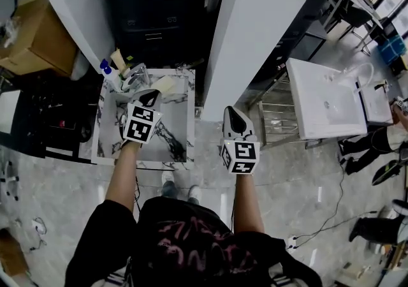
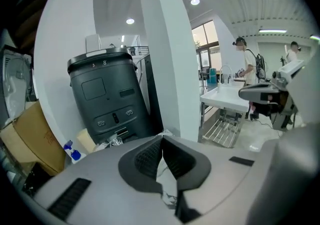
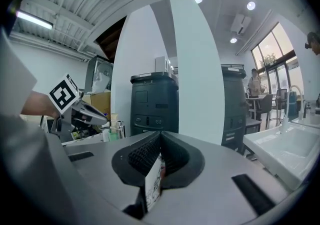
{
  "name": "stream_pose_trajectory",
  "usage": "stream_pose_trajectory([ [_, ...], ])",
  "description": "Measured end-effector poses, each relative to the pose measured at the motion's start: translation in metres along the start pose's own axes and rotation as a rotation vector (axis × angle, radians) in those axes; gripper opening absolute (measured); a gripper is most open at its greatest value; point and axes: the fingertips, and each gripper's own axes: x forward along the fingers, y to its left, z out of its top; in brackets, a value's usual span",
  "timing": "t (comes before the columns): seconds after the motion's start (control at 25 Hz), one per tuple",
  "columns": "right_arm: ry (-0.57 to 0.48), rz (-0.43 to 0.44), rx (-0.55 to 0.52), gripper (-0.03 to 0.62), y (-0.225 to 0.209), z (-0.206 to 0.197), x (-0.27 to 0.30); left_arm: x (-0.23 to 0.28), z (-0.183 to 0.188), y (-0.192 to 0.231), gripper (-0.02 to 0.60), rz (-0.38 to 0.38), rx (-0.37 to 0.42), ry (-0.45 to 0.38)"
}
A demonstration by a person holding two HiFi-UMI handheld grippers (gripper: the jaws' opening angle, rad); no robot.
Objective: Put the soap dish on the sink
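Note:
The marble-patterned sink (image 1: 102, 152) stands in front of me at the left in the head view. A pale beige soap dish (image 1: 167, 85) lies on its back right rim, by the faucet (image 1: 137, 76). My left gripper (image 1: 148, 95) hangs over the basin, just left of the dish and apart from it. Its jaws (image 2: 162, 141) are shut with nothing between them. My right gripper (image 1: 233, 113) is held off the sink's right side, near the white pillar (image 1: 255, 24). It (image 3: 160, 139) looks shut; a pale speckled strip shows below the pads, and I cannot tell what that is.
A blue-capped bottle (image 1: 105, 66) and a beige block (image 1: 118, 58) stand at the sink's back left corner. Dark cabinets (image 1: 153, 18) rise behind it, with a cardboard box (image 1: 32, 40) to the left. A white basin on a metal rack (image 1: 319, 104) is at the right.

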Motion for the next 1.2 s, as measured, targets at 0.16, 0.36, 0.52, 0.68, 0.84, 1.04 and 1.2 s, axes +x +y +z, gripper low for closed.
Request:
stream_pose_trajectory([
  [0.16, -0.02, 0.029, -0.003, 0.014, 0.006, 0.007, -0.011, -0.037, 0.02, -0.002, 0.017, 0.048, -0.018, -0.075],
  [0.36, -0.044, 0.064, -0.015, 0.014, 0.009, 0.014, -0.023, -0.078, 0.035, -0.009, 0.015, 0.103, -0.056, -0.17],
  [0.52, -0.053, 0.088, -0.03, 0.014, 0.013, 0.017, -0.033, -0.112, 0.035, -0.016, 0.015, 0.147, -0.077, -0.218],
  [0.68, -0.078, 0.102, -0.036, 0.014, 0.016, 0.023, -0.041, -0.14, 0.044, -0.02, 0.015, 0.179, -0.08, -0.27],
  [0.84, -0.099, 0.108, -0.033, 0.014, 0.019, 0.028, -0.05, -0.163, 0.045, -0.023, 0.015, 0.202, -0.09, -0.326],
  [1.04, -0.106, 0.118, -0.048, 0.013, 0.027, 0.029, -0.059, -0.184, 0.035, -0.029, 0.015, 0.227, -0.102, -0.355],
  [1.2, -0.119, 0.12, -0.039, 0.014, 0.031, 0.03, -0.067, -0.196, 0.03, -0.033, 0.015, 0.241, -0.112, -0.367],
])
